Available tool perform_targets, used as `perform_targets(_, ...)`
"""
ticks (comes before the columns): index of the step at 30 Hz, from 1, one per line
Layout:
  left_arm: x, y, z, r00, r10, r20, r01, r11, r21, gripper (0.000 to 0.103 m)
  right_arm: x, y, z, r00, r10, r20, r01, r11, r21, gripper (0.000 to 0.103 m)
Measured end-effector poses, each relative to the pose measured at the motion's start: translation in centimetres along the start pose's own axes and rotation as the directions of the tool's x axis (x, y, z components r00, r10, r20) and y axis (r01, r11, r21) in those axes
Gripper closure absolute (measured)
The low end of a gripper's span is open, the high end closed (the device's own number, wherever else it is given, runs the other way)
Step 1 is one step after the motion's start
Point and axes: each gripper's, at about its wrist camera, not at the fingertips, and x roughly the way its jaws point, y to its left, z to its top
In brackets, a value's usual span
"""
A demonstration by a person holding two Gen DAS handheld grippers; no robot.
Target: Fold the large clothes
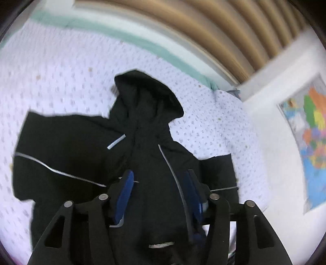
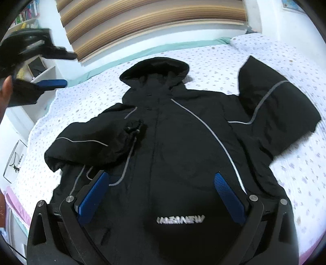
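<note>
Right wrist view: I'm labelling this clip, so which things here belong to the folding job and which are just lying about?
Part of the job:
- black jacket, spread face up
- bedspread it lies on
- right gripper, open above the hem
- left gripper, raised at upper left, open

Just around:
- window blind
- bookshelf
- wall map, in the left wrist view

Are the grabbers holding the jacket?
No. Both the left gripper and right gripper are open above the jacket, holding nothing.
</note>
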Motion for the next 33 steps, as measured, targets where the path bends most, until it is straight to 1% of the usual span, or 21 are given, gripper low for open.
perform_targets(1,-0.6,0.7,-0.8,0.998,0.054,0.011,-0.054,0.997,0.05,0.048,0.6,0.1,0.5,1.0,0.009,-0.007,-0.009,1.0,0.002,0.0)
perform_targets(2,-0.9,1.2,-1.5,0.996,0.083,0.032,-0.085,0.994,0.075,0.048,1.2,0.2,1.0,1.0,0.015,-0.015,-0.015,1.0,0.006,0.003)
perform_targets(3,-1.2,2.8,-2.7,0.991,0.111,0.079,-0.117,0.989,0.086,0.048,2.3,0.5,1.7,0.999,0.025,-0.031,-0.024,1.0,0.015,0.005)
perform_targets(5,-0.7,6.0,-4.6,0.983,0.133,0.128,-0.14,0.989,0.048,0.049,4.2,0.9,2.6,0.996,0.069,-0.062,-0.067,0.997,0.041,0.008)
perform_targets(7,0.4,9.5,-5.9,0.98,0.152,0.128,-0.152,0.988,-0.01,0.049,7.0,1.6,3.4,0.988,0.118,-0.1,-0.11,0.991,0.076,0.014)
perform_targets(9,1.5,12.0,-6.6,0.975,0.178,0.134,-0.172,0.984,-0.052,0.049,10.3,2.8,3.9,0.983,0.113,-0.145,-0.101,0.991,0.085,0.023)
perform_targets(12,2.2,13.9,-6.6,0.97,0.191,0.152,-0.183,0.981,-0.061,0.049,14.6,4.5,4.3,0.971,0.131,-0.198,-0.11,0.987,0.114,0.034)
perform_targets(13,2.5,13.9,-6.3,0.968,0.197,0.155,-0.191,0.98,-0.052,0.049,15.7,5.0,4.4,0.968,0.139,-0.209,-0.116,0.986,0.121,0.042)
perform_targets(14,2.6,14.0,-6.1,0.965,0.208,0.161,-0.205,0.978,-0.037,0.049,17.1,5.6,4.4,0.961,0.151,-0.232,-0.125,0.984,0.123,0.067)
perform_targets(15,2.4,14.0,-6.0,0.96,0.222,0.17,-0.223,0.975,-0.017,0.049,17.9,6.0,4.3,0.956,0.156,-0.248,-0.129,0.984,0.119,0.074)
perform_targets(16,2.2,13.8,-5.9,0.955,0.238,0.179,-0.243,0.97,0.004,0.049,18.3,6.4,4.3,0.956,0.151,-0.251,-0.129,0.986,0.103,0.077)
perform_targets(17,1.7,13.5,-5.8,0.945,0.26,0.197,-0.271,0.962,0.032,0.049,17.9,6.6,4.4,0.965,0.131,-0.226,-0.116,0.99,0.081,0.078)
perform_targets(19,1.2,13.1,-5.4,0.93,0.286,0.233,-0.307,0.95,0.059,0.049,15.5,6.9,4.9,0.99,0.082,-0.116,-0.081,0.997,0.007,0.079)
perform_targets(20,1.2,13.1,-5.2,0.927,0.289,0.239,-0.311,0.949,0.059,0.049,14.1,6.7,5.3,0.996,0.058,-0.063,-0.059,0.998,-0.021,0.079)
perform_targets(21,1.1,13.0,-5.0,0.93,0.28,0.239,-0.301,0.952,0.054,0.049,13.0,6.3,5.8,0.999,0.039,-0.026,-0.04,0.999,-0.034,0.079)
perform_targets(23,1.4,12.6,-4.6,0.943,0.24,0.229,-0.255,0.966,0.037,0.049,10.2,4.7,7.1,0.999,0.004,0.046,-0.002,0.999,-0.035,0.079)
perform_targets(26,3.1,12.1,-4.4,0.953,0.225,0.204,-0.235,0.972,0.022,0.049,6.8,1.3,8.7,0.988,-0.086,0.127,0.09,0.996,-0.028,0.079)
perform_targets(28,5.1,11.8,-4.5,0.955,0.234,0.184,-0.244,0.969,0.036,0.049,5.7,-0.9,9.2,0.976,-0.154,0.153,0.16,0.987,-0.024,0.079)
perform_targets(30,7.6,11.5,-4.9,0.952,0.259,0.165,-0.273,0.96,0.07,0.049,5.7,-3.3,9.2,0.969,-0.2,0.143,0.204,0.979,-0.019,0.079)
perform_targets(31,8.9,11.7,-5.2,0.952,0.269,0.144,-0.282,0.956,0.078,0.049,6.1,-4.7,9.0,0.971,-0.207,0.122,0.209,0.978,-0.008,0.078)
perform_targets(33,11.9,12.4,-5.8,0.962,0.264,0.066,-0.269,0.96,0.083,0.049,7.8,-7.0,8.3,0.976,-0.21,0.057,0.209,0.978,0.015,0.078)
